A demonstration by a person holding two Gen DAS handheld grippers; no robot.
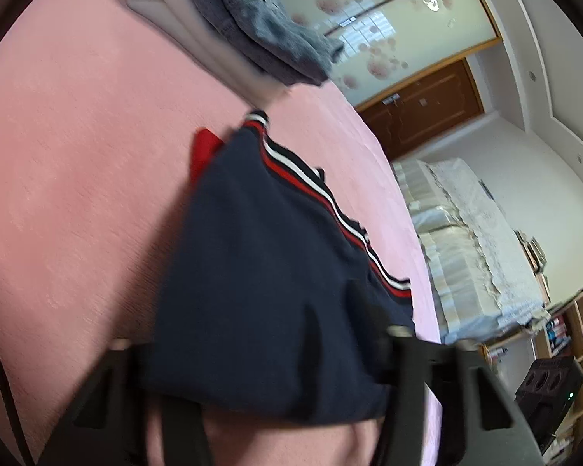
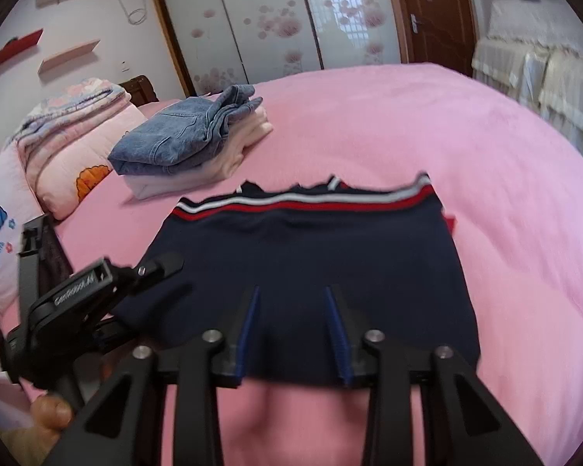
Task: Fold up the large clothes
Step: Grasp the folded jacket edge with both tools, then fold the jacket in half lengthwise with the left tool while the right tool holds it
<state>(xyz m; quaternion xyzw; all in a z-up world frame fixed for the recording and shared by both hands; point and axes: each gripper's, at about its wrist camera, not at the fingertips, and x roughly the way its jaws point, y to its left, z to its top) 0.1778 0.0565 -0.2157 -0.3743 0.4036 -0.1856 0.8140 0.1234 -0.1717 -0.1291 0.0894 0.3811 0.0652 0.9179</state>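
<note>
A folded navy garment (image 2: pixel 307 268) with red and white striped trim lies on the pink bed (image 2: pixel 466 147). My right gripper (image 2: pixel 293 291) hovers over its near edge, blue fingers (image 2: pixel 336 322) spread apart, holding nothing. My left gripper (image 2: pixel 163 264) shows at the garment's left edge in the right wrist view. In the left wrist view the garment (image 1: pixel 260 272) lies between and over my left gripper's (image 1: pixel 332 303) dark fingers (image 1: pixel 361 295). The view is blurred and I cannot tell whether they pinch the cloth.
A stack of folded clothes with blue jeans (image 2: pixel 186 132) on top sits on the bed behind the garment, also in the left wrist view (image 1: pixel 260 23). Pillows and a folded quilt (image 2: pixel 70 132) lie at the left. A lace-covered cabinet (image 1: pixel 474 240) stands beyond the bed's edge.
</note>
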